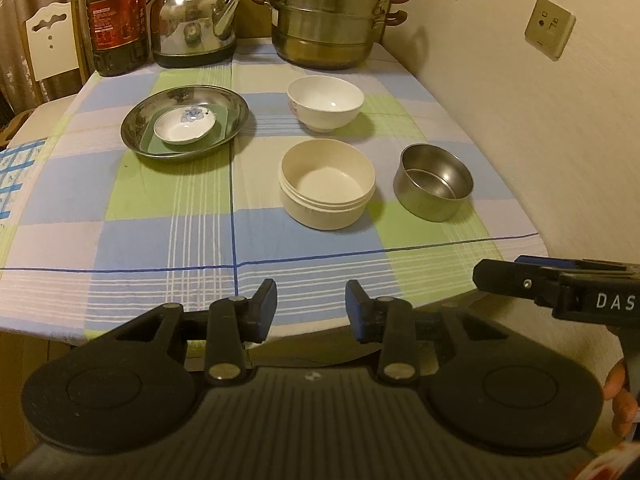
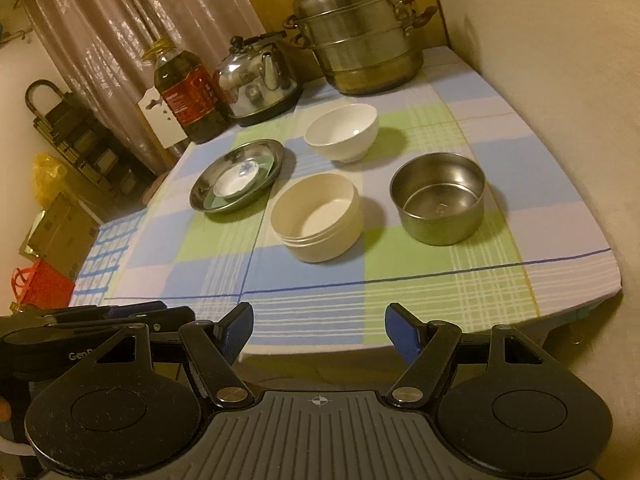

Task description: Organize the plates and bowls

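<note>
Left gripper and right gripper both released, empty, near 3 bowls on table

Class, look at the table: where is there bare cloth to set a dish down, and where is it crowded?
Free: the near strip of tablecloth in front of the cream bowl and steel bowl, and the left edge beside the steel plate. Crowded: the far end, with oil bottle, kettle and steamer pot.

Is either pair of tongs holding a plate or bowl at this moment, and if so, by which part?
Nothing is held. The left tongs and right tongs both stand open and empty at the near table edge, short of the cream bowl and steel bowl.
</note>
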`<state>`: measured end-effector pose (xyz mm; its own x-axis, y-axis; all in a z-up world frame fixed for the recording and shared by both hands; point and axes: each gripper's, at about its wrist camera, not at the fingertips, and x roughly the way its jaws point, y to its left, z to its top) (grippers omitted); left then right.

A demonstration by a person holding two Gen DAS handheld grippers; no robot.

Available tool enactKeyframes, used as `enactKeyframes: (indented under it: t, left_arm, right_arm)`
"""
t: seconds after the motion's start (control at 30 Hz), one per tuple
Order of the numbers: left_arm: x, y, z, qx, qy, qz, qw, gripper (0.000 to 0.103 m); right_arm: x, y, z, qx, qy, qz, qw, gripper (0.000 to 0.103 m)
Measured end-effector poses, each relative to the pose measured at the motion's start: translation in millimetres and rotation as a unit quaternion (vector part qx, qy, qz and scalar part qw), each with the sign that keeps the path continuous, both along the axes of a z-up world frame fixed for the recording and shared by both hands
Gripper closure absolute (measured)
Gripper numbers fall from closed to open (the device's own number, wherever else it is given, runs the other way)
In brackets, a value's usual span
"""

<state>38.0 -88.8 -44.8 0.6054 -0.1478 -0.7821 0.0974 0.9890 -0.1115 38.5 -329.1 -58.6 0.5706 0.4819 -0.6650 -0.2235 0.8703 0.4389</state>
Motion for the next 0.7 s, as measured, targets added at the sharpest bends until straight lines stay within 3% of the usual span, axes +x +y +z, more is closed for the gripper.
enactKeyframes:
  t: [0.7]
  left_arm:
    - [34, 15, -16, -0.015, 0.039, 0.013, 0.999, 0.069]
  right_arm:
    - [32, 18, -15, -0.023, 0.035, 0.01, 0.999, 0.03]
